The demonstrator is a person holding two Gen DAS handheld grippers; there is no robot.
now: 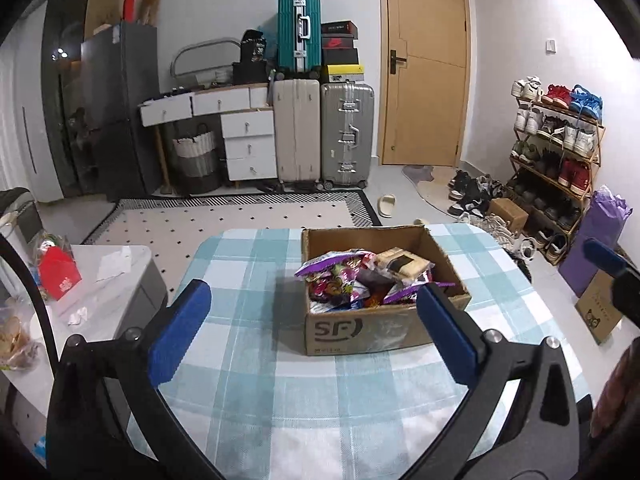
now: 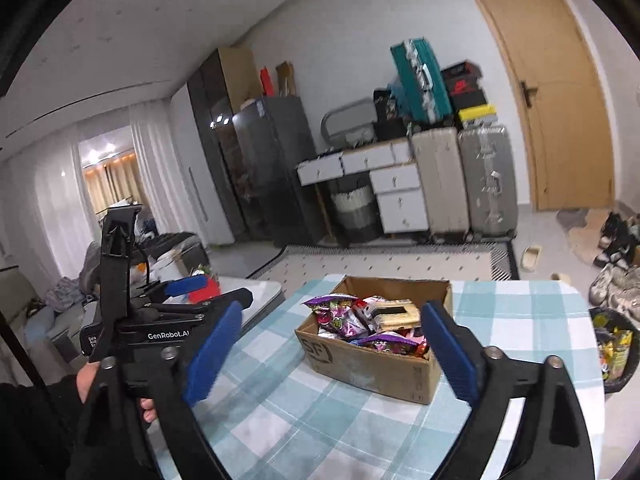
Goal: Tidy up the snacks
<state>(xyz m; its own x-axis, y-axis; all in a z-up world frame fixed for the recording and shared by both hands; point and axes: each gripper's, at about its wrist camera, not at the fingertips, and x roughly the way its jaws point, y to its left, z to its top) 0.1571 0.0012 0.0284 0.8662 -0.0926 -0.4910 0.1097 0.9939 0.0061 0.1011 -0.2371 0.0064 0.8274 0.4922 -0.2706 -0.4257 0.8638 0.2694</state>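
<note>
A brown cardboard box (image 1: 360, 330) marked SF sits on the blue checked tablecloth (image 1: 248, 360); it also shows in the right wrist view (image 2: 376, 364). It holds several snack packets (image 1: 344, 280), purple and red ones and a beige one (image 2: 394, 314). My left gripper (image 1: 314, 320) is open and empty, held above the table just before the box. My right gripper (image 2: 330, 344) is open and empty, near the box's front corner. The left gripper also shows in the right wrist view (image 2: 188, 292), at the left.
A low white side table (image 1: 120, 276) with a red packet (image 1: 60, 274) stands left of the table. A dark bin with snack wrappers (image 2: 614, 344) is at the right. Suitcases, drawers, a shoe rack (image 1: 556, 152) and a door are beyond.
</note>
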